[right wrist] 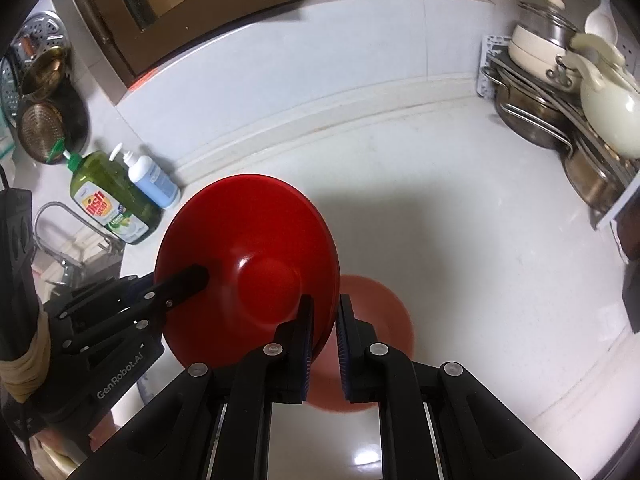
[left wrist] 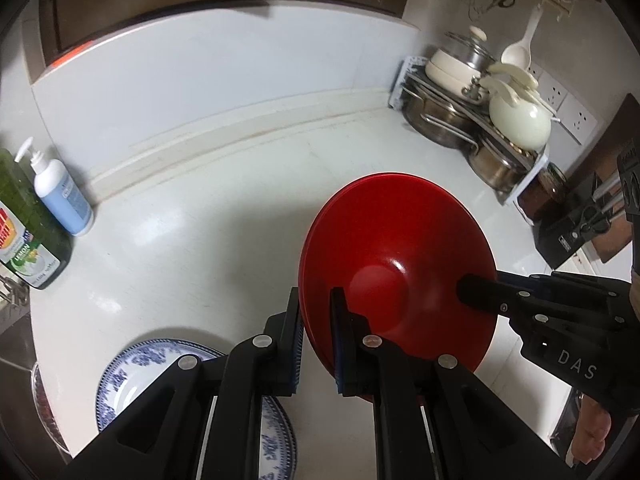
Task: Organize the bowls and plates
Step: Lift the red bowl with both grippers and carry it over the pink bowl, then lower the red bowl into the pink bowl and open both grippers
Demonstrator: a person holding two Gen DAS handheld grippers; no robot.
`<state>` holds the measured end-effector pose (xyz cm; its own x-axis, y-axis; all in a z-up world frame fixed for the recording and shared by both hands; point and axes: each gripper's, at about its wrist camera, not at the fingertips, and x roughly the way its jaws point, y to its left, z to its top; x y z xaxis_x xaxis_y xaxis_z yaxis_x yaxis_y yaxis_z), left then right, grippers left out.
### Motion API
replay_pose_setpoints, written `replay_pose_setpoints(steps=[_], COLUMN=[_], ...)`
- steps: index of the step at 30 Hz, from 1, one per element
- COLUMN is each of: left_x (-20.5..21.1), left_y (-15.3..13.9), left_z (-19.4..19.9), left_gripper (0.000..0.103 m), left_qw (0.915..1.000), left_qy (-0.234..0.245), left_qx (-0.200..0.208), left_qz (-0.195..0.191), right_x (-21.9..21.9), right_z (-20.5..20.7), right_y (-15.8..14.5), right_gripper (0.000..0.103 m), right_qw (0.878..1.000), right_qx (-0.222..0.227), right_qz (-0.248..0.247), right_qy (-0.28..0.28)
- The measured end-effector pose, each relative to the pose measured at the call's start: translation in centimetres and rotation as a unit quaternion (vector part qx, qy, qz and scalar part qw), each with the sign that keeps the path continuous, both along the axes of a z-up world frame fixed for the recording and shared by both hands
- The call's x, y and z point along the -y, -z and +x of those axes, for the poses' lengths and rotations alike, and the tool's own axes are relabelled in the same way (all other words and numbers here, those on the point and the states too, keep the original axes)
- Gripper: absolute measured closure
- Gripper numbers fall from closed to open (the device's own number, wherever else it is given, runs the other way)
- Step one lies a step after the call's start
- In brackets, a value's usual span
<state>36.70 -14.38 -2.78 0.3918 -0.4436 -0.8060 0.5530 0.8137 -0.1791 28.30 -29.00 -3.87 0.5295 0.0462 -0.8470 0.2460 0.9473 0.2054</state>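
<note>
A red bowl (left wrist: 400, 256), its base turned toward the cameras, hangs tilted above the white counter (left wrist: 208, 216); a doubled rim at its left edge suggests a nested stack. My left gripper (left wrist: 316, 298) is shut on the near rim. My right gripper (left wrist: 472, 286) comes in from the right and clamps the opposite rim. In the right wrist view the same red bowl (right wrist: 248, 256) sits in my right gripper (right wrist: 326, 302), with the left gripper (right wrist: 196, 276) gripping its left side. A blue-and-white patterned plate (left wrist: 124, 376) lies on the counter at lower left.
A green dish soap bottle (right wrist: 108, 200) and a blue pump bottle (right wrist: 154, 182) stand by the back wall, near a faucet (right wrist: 60, 216). A rack of pots and pans (left wrist: 480, 120) fills the right corner. A blurred reddish patch (right wrist: 380, 312) shows on the counter under the bowl.
</note>
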Motion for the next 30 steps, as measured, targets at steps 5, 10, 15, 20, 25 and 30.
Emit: replay_pose_setpoints(steps=[5, 10, 15, 20, 25, 30], left_x=[1.3, 2.3, 3.2, 3.7, 4.0, 4.3], left_y=[1.1, 2.5, 3.9, 5.2, 6.2, 7.0], left_z=[-0.6, -1.1, -1.3, -1.2, -1.0, -1.0], left_gripper=[0.089, 0.089, 0.089, 0.089, 0.089, 0.089], left_qw=[0.9998, 0.9992, 0.9982, 0.9970, 0.9959, 0.9948], left_qy=[0.008, 0.016, 0.019, 0.020, 0.017, 0.016], left_qx=[-0.016, -0.031, -0.049, -0.062, -0.072, -0.081], left_qz=[0.007, 0.018, 0.030, 0.043, 0.053, 0.060], right_x=[1.0, 1.9, 2.4, 3.1, 3.1, 3.4], right_z=[-0.8, -1.4, -1.6, -1.7, -1.6, -1.4], right_y=[1.0, 2.3, 3.5, 4.8, 6.0, 7.1], right_gripper=[0.091, 0.091, 0.091, 0.091, 0.091, 0.091], right_qw=[1.000, 0.999, 0.999, 0.998, 0.997, 0.996], right_qx=[-0.012, -0.029, -0.045, -0.062, -0.076, -0.089], right_qz=[0.003, 0.009, 0.014, 0.020, 0.022, 0.028], right_qy=[0.008, 0.013, 0.014, 0.016, 0.009, 0.007])
